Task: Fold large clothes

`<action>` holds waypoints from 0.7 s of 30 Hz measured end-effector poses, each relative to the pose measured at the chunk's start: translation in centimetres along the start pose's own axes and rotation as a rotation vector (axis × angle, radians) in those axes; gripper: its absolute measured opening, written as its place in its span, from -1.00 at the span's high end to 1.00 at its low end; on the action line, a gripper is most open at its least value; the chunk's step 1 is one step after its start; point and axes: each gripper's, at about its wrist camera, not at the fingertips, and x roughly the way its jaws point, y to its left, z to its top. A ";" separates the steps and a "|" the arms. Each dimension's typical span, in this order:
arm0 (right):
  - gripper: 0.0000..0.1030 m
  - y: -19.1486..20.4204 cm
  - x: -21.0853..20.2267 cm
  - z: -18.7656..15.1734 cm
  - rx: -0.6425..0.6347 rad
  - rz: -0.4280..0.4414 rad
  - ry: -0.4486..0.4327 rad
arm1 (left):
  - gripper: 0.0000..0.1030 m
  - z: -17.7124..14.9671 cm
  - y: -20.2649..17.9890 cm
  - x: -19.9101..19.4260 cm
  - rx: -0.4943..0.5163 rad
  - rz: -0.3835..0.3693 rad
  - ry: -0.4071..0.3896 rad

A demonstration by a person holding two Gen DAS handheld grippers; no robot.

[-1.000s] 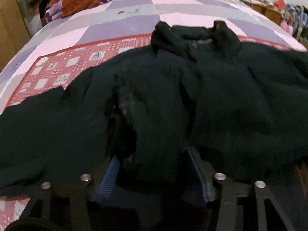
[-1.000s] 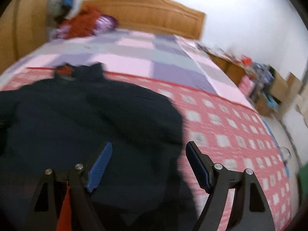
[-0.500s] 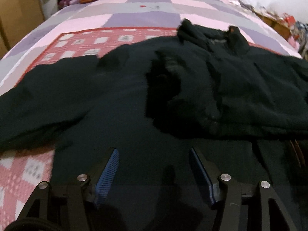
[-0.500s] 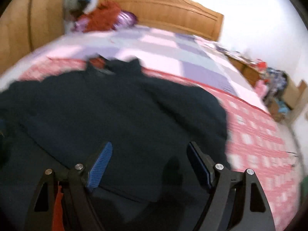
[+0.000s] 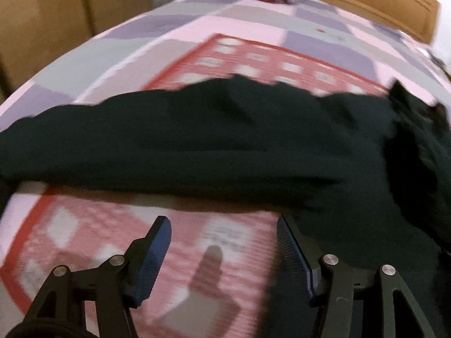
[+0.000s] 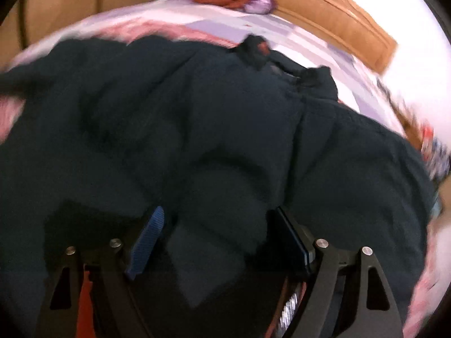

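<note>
Black fleece, a big jacket (image 5: 225,140), lies spread across the patchwork bedspread (image 5: 253,56), its collar (image 6: 282,64) pointing toward the wooden headboard (image 6: 338,14).

From the left tongs (image 5: 222,242), the nearest part is a long sleeve stretched crosswise just ahead of the tips, its long axis running left to right across the view, with the jacket's body off to the right. Those tongs are released, jaws wide, with only pink-and-red quilt between the blue pads (image 5: 157,242). The right tongs (image 6: 217,233) hover over the body of the jacket, also spread apart with nothing pinched, though dark cloth fills the gap beneath them. I'd say the left hand is the nearer one for taking the sleeve and folding it in across the chest.

A second ago the left tongs had a bunch of the black fabric clamped between the jaws; half a second ago they were already released above the cloth, and now they have swung left, off the jacket onto bare quilt. The right tongs have moved from the jacket's right edge to over its middle.
</note>
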 end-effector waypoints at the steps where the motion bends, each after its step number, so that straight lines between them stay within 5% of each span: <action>1: -0.60 0.0 -0.4 -0.1 0.003 0.003 -0.003 | -0.29 0.2 1.2 0.2 -0.020 0.017 0.001; 6: -0.60 -1.0 -2.7 1.8 0.125 -0.060 -0.103 | -0.31 0.8 7.9 1.0 -0.134 0.104 -0.009; 10: -0.61 1.2 0.9 1.9 0.079 -0.103 0.010 | -0.32 2.1 14.3 2.4 -0.297 0.153 -0.017; 13: -0.61 1.2 0.7 0.8 0.106 -0.095 -0.048 | -0.32 2.9 17.8 3.5 -0.391 0.162 -0.026; 21: -0.63 0.7 1.3 0.3 0.110 -0.095 -0.063 | -0.40 4.5 20.5 8.1 -0.532 0.111 0.019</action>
